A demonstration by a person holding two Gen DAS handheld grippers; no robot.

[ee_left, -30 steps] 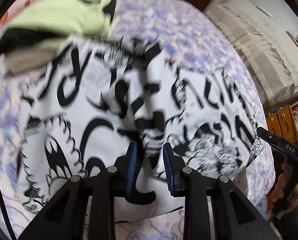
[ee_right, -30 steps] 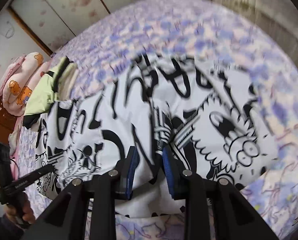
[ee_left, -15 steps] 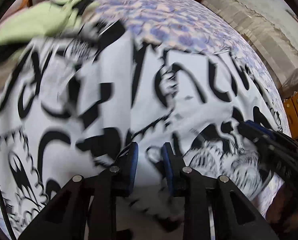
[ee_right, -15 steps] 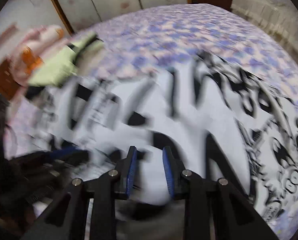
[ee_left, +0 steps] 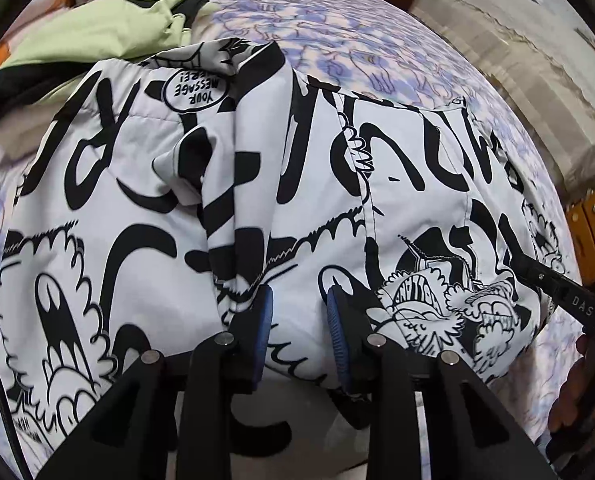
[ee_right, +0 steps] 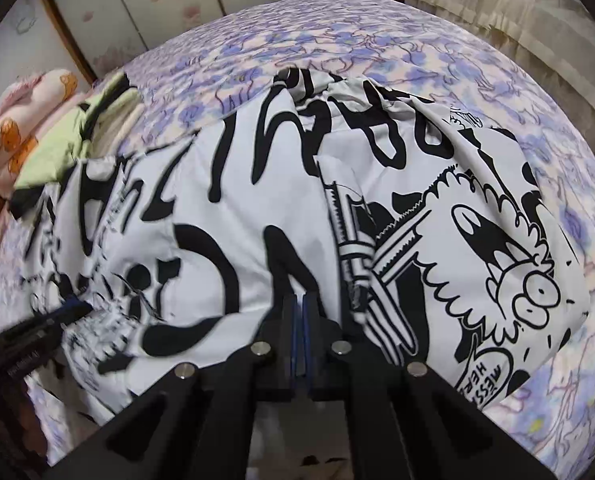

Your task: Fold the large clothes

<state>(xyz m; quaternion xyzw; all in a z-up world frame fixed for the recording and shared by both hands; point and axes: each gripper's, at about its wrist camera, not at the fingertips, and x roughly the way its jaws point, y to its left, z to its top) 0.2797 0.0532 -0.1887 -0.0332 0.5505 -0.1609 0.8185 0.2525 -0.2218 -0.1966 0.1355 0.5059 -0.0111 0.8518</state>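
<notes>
1. In the left wrist view the left gripper [ee_left: 299,320] sits at 6 o'clock, its blue pads a narrow gap apart with a fold of the black-and-white graffiti-print jacket [ee_left: 157,208] between them; whether the pads press the fabric I cannot tell.
2. In the right wrist view the right gripper [ee_right: 298,320] is at 6 o'clock; its jaws have just been closing and the pads now meet, right at the jacket's [ee_right: 257,184] near hem. Whether cloth is pinched between them I cannot tell.
3. The jacket lies spread across the bed [ee_left: 377,48], filling the middle of both views, a raised fold running from the left gripper toward 12 o'clock.
4. At 3 o'clock in the left view the right gripper [ee_left: 553,280] touches the jacket's edge, a hand [ee_left: 577,392] behind it.
5. At 9 o'clock in the right view the left gripper [ee_right: 57,316] shows, blurred.
6. At 11 o'clock in the left view a pale green garment [ee_left: 109,28] with black trim lies partly under the jacket's far edge.
7. At 10 o'clock in the right view a pink patterned pillow [ee_right: 29,120] rests beyond the green garment.
8. No containers are seen.
</notes>
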